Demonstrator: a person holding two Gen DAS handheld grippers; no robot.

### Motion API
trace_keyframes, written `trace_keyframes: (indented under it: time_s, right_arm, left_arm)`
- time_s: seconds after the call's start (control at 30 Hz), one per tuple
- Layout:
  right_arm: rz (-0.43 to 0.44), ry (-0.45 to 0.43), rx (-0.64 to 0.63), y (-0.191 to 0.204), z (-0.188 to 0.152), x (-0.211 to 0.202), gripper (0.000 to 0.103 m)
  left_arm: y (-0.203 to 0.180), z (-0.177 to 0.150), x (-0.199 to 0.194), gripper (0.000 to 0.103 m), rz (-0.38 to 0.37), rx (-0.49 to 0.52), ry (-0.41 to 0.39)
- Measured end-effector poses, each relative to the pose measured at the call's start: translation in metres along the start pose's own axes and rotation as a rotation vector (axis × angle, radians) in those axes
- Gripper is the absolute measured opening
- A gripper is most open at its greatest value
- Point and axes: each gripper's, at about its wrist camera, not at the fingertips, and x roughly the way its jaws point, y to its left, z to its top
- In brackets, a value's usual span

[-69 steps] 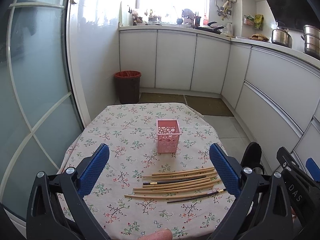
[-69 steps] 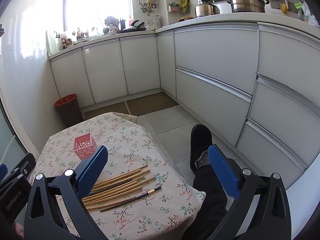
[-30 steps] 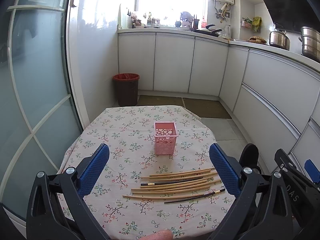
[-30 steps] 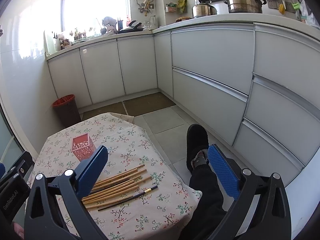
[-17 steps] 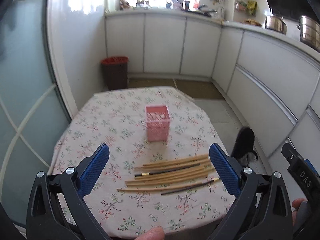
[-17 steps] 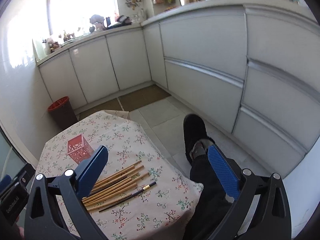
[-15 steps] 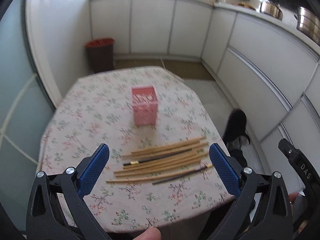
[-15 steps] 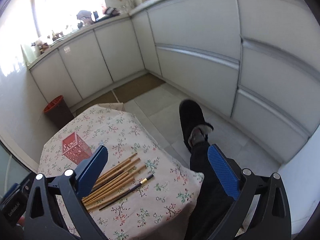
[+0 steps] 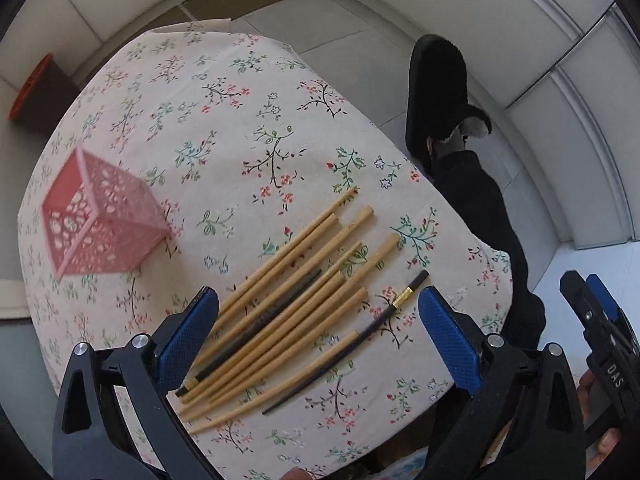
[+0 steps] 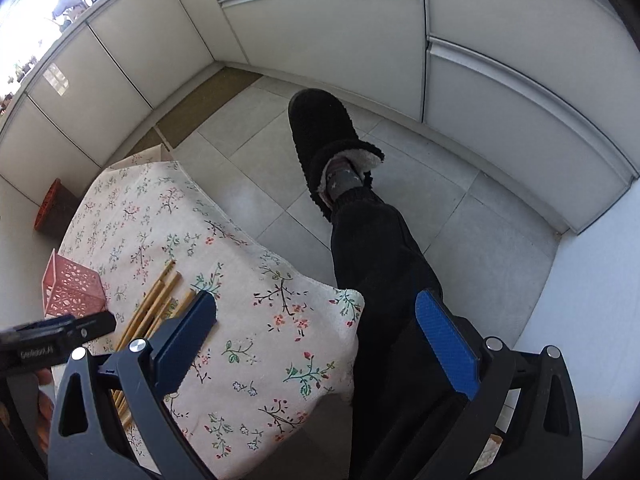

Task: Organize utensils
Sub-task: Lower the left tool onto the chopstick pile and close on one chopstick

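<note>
Several bamboo chopsticks (image 9: 288,292) lie side by side on the floral tablecloth (image 9: 240,128), with two dark ones among them; one dark chopstick (image 9: 352,340) has a gold band. A pink perforated basket (image 9: 96,228) stands to their left. My left gripper (image 9: 316,328) hovers open directly above the chopsticks, its blue pads (image 9: 448,340) spread wide. My right gripper (image 10: 316,340) is open over the table's right edge, nothing between its pads. In the right wrist view the chopsticks (image 10: 156,304) and the basket (image 10: 72,288) sit at far left, partly hidden.
A person's leg (image 10: 376,248) in dark trousers and a black slipper (image 10: 320,128) stretches out right of the table. White cabinets (image 10: 500,60) curve around the tiled floor. A red bin (image 9: 36,88) stands beyond the table's far left.
Both grippers tipped downward and moved in over the table. The left one now looks straight down on the chopsticks, much closer than before. Both stay open.
</note>
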Motion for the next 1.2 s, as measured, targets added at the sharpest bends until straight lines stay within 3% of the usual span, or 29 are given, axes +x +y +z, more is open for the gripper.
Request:
trace_keyframes:
  time_s: [0.07,0.2,0.3,0.43,0.57,0.73,1.03,1.13,1.2]
  right_arm:
    - [-0.004,0.034,0.011,-0.004,0.000,0.012,0.098]
    - [-0.015,0.074,0.018,-0.005,-0.001,0.029,0.098]
    - [-0.012,0.092,0.002,-0.003,-0.001,0.037,0.098]
    - [-0.020,0.107,0.004,-0.002,0.000,0.046,0.098]
    - [-0.029,0.126,0.000,0.000,-0.001,0.053,0.098]
    - [-0.031,0.133,-0.013,0.005,-0.002,0.055,0.098]
    - [-0.010,0.143,-0.072,0.026,-0.006,0.050,0.098]
    - [0.067,0.174,-0.047,0.037,0.003,0.047,0.098]
    - [0.153,0.224,-0.001,0.046,0.010,0.048,0.097]
  left_arm:
    - [0.000,0.021,0.018,0.094,-0.022,0.021,0.047]
    - [-0.004,0.052,0.050,0.058,0.019,0.100,0.130]
    - [-0.008,0.064,0.068,0.052,0.029,0.154,0.181]
    - [-0.012,0.072,0.078,0.040,0.004,0.191,0.186]
    - [-0.017,0.072,0.087,0.022,-0.001,0.223,0.195]
    - [-0.023,0.068,0.091,0.016,0.010,0.249,0.179]
    - [0.001,0.050,0.076,0.010,-0.060,0.220,0.074]
    - [0.012,0.038,0.058,0.008,-0.022,0.211,-0.024]
    - [0.023,0.027,0.037,0.008,-0.057,0.177,-0.091]
